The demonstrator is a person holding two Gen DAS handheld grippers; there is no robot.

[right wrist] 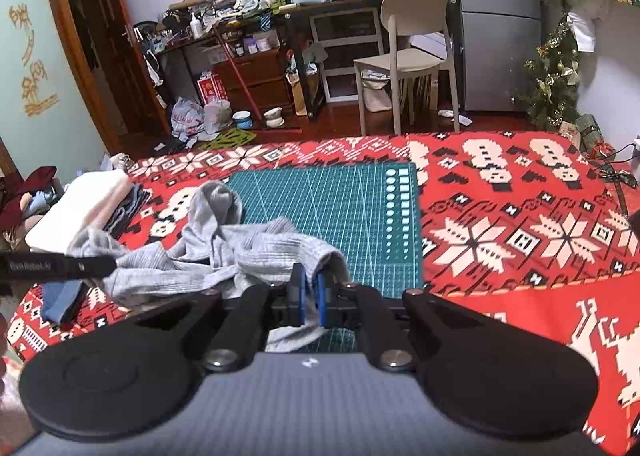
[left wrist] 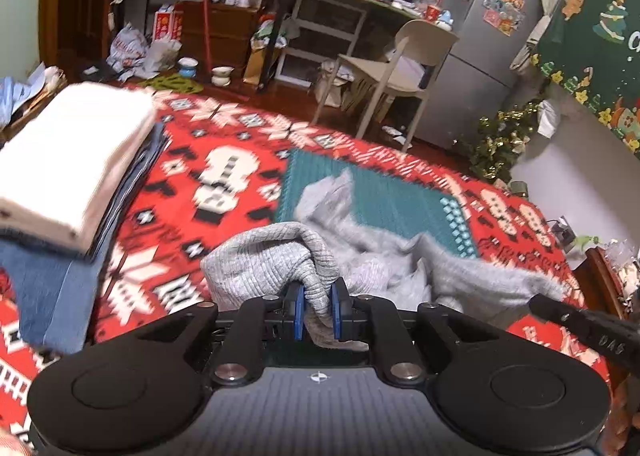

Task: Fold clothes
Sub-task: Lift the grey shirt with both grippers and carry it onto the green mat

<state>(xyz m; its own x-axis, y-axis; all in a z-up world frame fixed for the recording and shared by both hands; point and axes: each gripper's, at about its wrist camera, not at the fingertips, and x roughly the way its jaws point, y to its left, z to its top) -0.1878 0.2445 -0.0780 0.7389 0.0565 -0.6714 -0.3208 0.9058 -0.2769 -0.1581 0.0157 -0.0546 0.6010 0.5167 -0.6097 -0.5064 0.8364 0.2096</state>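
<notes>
Over the red blanket [right wrist: 520,215], both grippers are holding one grey garment [right wrist: 208,252]: the left gripper [left wrist: 318,306] is clamping a thick fold, the right gripper [right wrist: 311,296] is pinching an edge. The garment is lying crumpled, partly on the green mat [right wrist: 340,207], near the folded pile [left wrist: 68,159]. This is looking like the spreading step; next, the hands probably need pulling apart to flatten it on the mat.
</notes>
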